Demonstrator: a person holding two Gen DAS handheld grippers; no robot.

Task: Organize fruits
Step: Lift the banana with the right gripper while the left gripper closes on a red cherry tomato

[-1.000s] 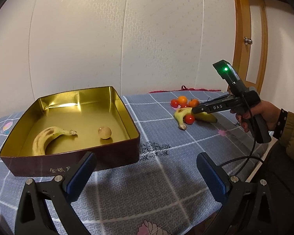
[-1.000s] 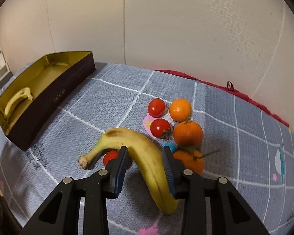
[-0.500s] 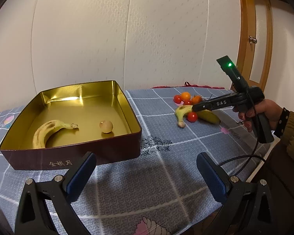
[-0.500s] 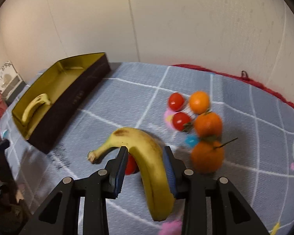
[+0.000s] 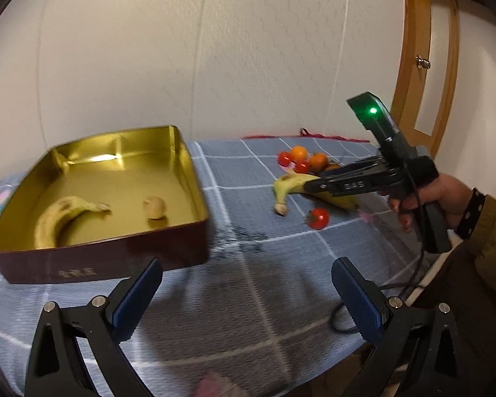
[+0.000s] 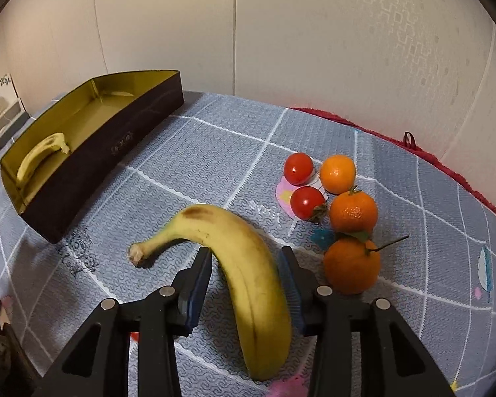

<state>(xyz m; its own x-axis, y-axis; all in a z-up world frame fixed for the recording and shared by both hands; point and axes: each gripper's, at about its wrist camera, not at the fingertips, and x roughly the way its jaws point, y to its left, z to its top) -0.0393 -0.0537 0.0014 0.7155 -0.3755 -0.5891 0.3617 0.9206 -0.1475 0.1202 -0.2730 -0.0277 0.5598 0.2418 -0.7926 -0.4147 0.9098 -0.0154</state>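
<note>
Since 1 second earlier, right gripper (image 6: 244, 276) jaws were opening astride the banana (image 6: 248, 264), its length pointing away toward the tin (image 6: 122, 139); left gripper (image 5: 244, 289) gaped empty.

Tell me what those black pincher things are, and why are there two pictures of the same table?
A person holds a grabbing tool in each hand, and each tool carries a camera looking along its two fingers. So one picture comes from the left tool and the other from the right tool. On the checked cloth stands a gold box with a banana and a small pale round fruit inside. Outside it lie three tomatoes, three oranges and a second banana. The right tool's jaws are opening, with that second banana between them. The left tool is open and holds nothing.
</note>
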